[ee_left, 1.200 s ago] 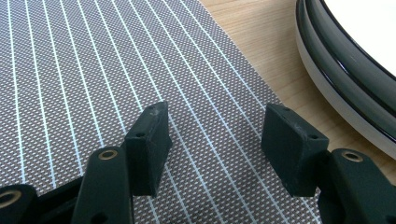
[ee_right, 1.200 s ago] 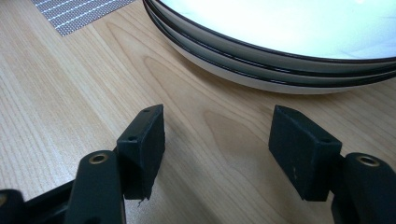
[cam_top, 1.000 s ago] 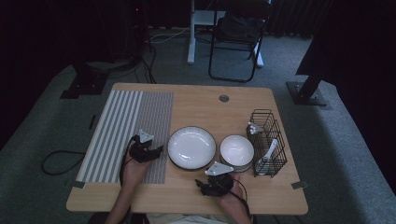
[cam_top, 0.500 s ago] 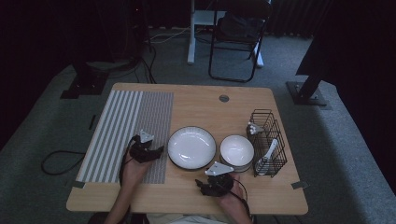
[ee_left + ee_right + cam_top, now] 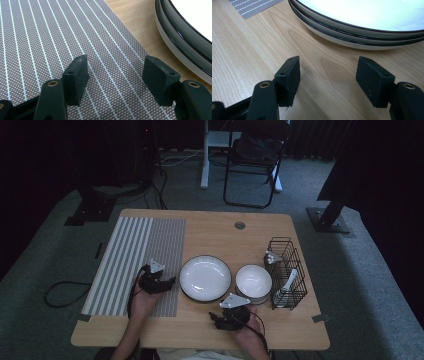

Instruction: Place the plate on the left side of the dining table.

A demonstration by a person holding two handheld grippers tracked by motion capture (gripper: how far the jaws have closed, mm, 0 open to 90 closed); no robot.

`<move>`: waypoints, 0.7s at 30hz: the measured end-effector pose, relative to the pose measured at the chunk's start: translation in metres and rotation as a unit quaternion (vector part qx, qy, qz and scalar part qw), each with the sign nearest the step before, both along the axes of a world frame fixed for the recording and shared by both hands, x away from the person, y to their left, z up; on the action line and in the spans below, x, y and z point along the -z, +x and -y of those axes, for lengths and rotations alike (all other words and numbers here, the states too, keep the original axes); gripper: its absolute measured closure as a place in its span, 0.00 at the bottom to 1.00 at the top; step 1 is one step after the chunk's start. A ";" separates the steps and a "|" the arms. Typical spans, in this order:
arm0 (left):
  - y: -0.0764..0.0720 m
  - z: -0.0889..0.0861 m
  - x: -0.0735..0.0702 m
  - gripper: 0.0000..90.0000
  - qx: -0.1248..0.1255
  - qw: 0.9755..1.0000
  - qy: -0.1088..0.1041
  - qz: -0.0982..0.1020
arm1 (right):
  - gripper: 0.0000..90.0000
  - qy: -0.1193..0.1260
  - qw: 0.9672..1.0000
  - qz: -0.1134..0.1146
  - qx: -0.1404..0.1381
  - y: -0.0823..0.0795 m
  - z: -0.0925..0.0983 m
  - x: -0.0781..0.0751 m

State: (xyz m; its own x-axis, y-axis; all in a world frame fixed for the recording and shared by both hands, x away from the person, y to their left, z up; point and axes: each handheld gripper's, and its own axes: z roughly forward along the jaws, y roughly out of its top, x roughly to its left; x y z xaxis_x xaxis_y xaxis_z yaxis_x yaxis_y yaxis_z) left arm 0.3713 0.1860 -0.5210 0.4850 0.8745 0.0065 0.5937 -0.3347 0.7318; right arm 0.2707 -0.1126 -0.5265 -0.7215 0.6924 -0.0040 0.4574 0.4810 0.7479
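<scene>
The left gripper [image 5: 115, 82] had its jaws wide apart, with nothing between them, over the striped mat [image 5: 50, 37]. The stack of plates [image 5: 185, 37] sat just to their right. The right gripper [image 5: 328, 83] was also spread and empty above the bench [image 5: 249, 50], plates just ahead. Best to slide one jaw gently under the top rim. No writing could be read.

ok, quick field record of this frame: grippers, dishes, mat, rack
left gripper: open, empty, over the grey striped woven placemat
right gripper: open, empty, over the bare light wooden table, near its front edge
stacked black-rimmed white plates: between both grippers, untouched
stacked white bowls: right of the plates
black wire rack: right of the bowls, holds a white spoon
</scene>
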 end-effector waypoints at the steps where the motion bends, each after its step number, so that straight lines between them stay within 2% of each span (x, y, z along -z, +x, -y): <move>1: 0.000 0.000 0.000 0.43 0.000 1.000 0.000 0.000 | 0.39 0.000 1.000 0.000 0.000 0.000 0.000 0.000; 12: 0.000 -0.001 0.000 0.44 -0.005 1.000 -0.002 -0.002 | 0.39 0.000 1.000 0.000 -0.001 0.000 0.000 0.000; 14: 0.001 -0.002 -0.001 0.45 -0.010 1.000 -0.012 -0.006 | 0.40 0.001 1.000 -0.001 -0.001 0.000 0.000 0.000; 16: 0.001 -0.002 -0.001 0.46 -0.010 1.000 -0.012 -0.006 | 0.40 0.001 1.000 -0.001 -0.001 0.000 0.001 0.000; 18: 0.001 -0.004 -0.003 0.49 -0.017 1.000 -0.018 -0.012 | 0.46 0.002 1.000 0.002 0.002 -0.001 0.002 0.000; 21: 0.001 -0.004 -0.006 0.51 -0.019 1.000 -0.014 -0.012 | 0.52 0.003 1.000 0.007 0.005 -0.003 0.003 -0.001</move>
